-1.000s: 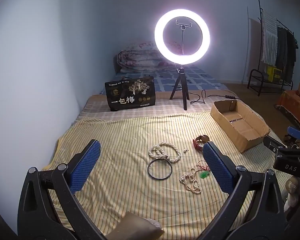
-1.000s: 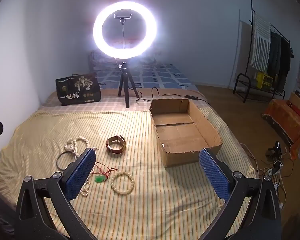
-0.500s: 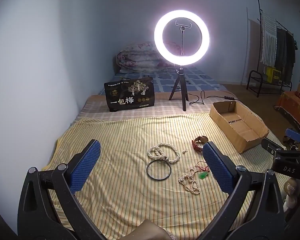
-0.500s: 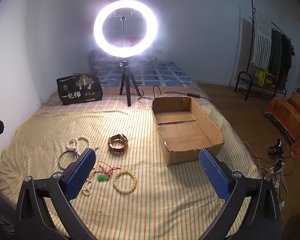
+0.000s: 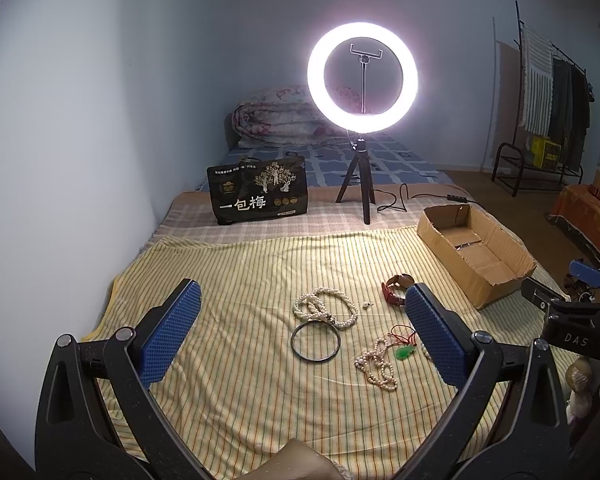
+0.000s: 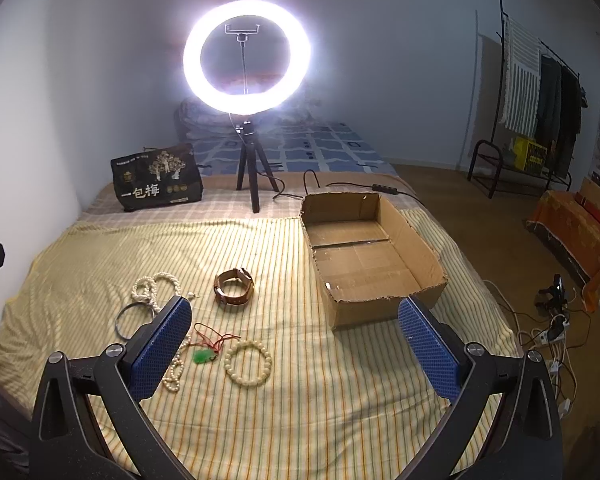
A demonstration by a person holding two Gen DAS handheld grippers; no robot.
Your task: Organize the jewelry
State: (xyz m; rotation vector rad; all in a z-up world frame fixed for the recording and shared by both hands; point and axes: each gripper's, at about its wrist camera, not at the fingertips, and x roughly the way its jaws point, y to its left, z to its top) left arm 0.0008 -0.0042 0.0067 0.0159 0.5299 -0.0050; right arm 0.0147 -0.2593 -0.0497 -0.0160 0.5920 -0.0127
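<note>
Although both grippers have drifted only slightly over the last second — the jewelry sits a touch lower and nearer in each view than it did — nothing has been picked up, so you are still at the approach. Your left gripper [image 5: 300,332] hangs with its jaws wide apart and empty; your right gripper [image 6: 296,344] is likewise spread and holds nothing.

Nearest your right gripper lie the cream bead bracelet [image 6: 248,363] and the green pendant on its red cord [image 6: 205,356], both ahead of the tool and toward its left finger. A loose pearl strand [image 6: 174,374] runs just beside that finger, partly hidden by it. A little farther on you have the dark bangle [image 5: 315,341], touching the coiled pearl necklace [image 5: 326,308], then the brown leather watch [image 6: 234,286] lying apart from the rest.

Beyond these, on the striped sheet [image 6: 300,400], the cardboard box [image 6: 428,256] stands empty to your right — probably where the pieces go. The bead bracelet looks like your easiest first reach.
</note>
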